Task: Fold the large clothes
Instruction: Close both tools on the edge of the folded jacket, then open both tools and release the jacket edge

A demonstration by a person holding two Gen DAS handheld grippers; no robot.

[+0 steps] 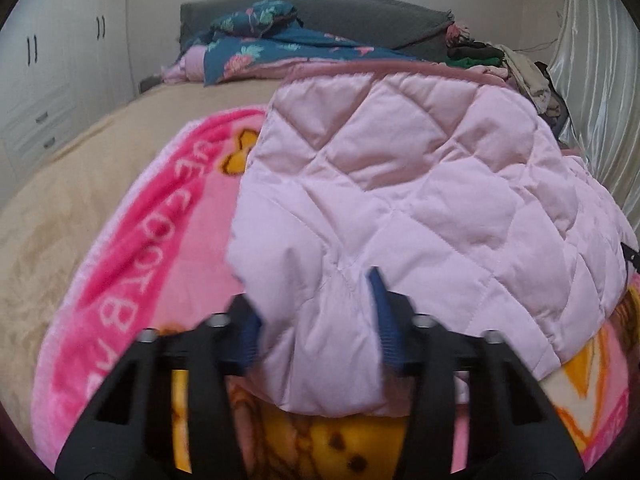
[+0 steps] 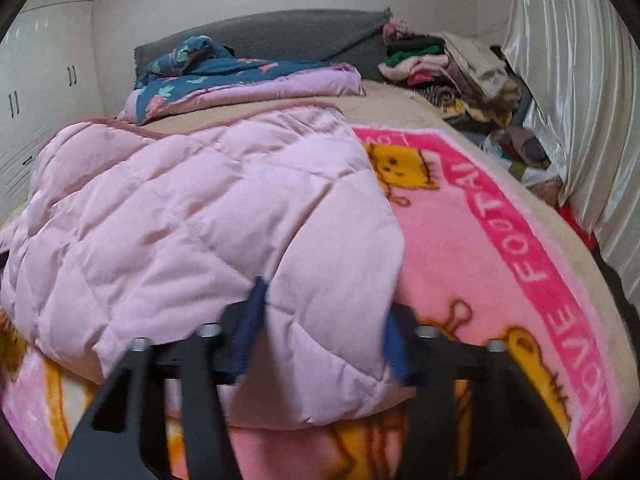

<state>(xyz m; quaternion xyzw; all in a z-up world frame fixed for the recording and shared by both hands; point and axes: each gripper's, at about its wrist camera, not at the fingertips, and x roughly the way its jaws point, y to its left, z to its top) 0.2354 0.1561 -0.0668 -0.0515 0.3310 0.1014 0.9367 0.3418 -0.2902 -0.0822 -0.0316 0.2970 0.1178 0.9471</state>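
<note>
Early yet: left gripper (image 1: 316, 316) and right gripper (image 2: 324, 328) each pinch the jacket (image 1: 400, 184) hem, lower centre; jacket folded once on the blanket (image 1: 160, 248), more folds likely left.

Your pale pink quilted jacket (image 1: 420, 184), puffy with diamond stitching, lying spread across the pink cartoon blanket (image 1: 168, 216) on the bed, its near edge bunched, dusty-rose trim along its far edge

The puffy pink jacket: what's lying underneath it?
Under the quilted pink jacket lies a bright pink cartoon blanket on a beige bedcover. Whatever the jacket itself covers stays hidden.
</note>
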